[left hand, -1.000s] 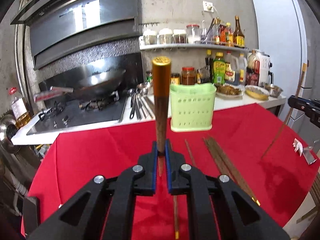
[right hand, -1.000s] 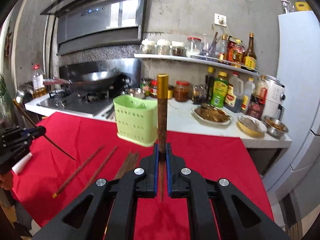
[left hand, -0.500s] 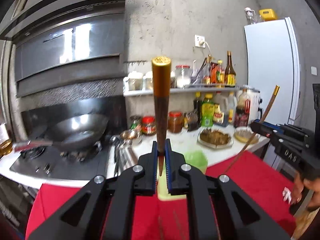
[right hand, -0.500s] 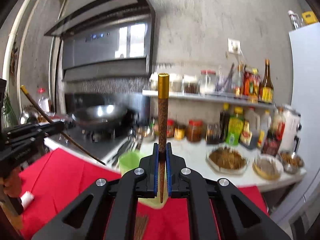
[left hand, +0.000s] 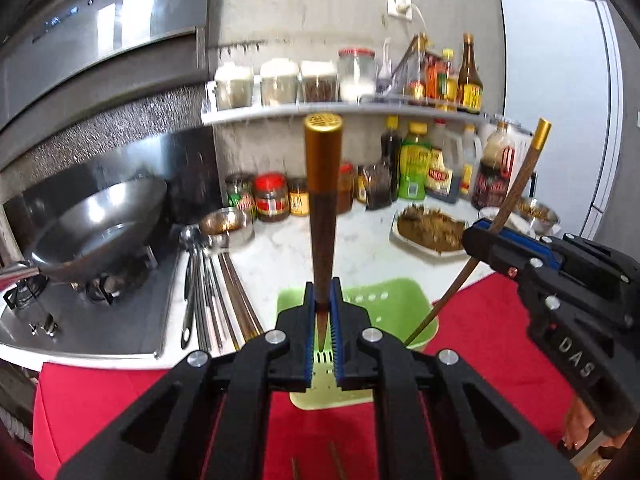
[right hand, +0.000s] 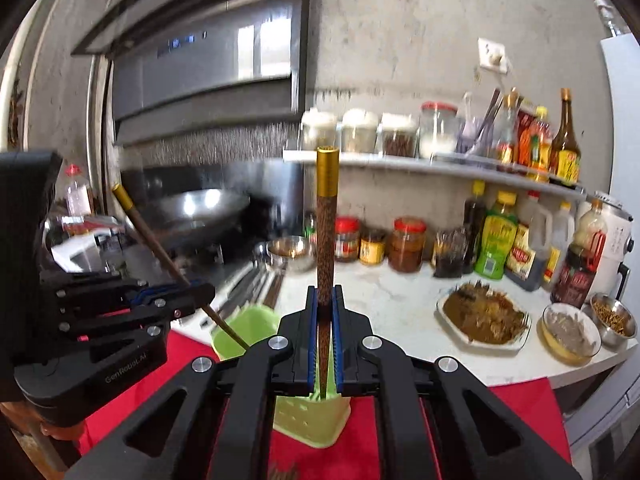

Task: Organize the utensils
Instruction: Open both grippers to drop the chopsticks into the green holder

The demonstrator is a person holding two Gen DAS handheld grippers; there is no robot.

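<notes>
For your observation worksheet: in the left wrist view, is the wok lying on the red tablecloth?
No, the wok sits on the stove, beyond the red tablecloth.

Left claw (left hand: 321,330) and right claw (right hand: 324,336) clamped, side by side.

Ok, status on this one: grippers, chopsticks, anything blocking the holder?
Left gripper shut on a gold-capped chopstick. Right gripper shut on another chopstick. Both tips poised over the green holder. Nothing seen blocking its mouth.
</notes>
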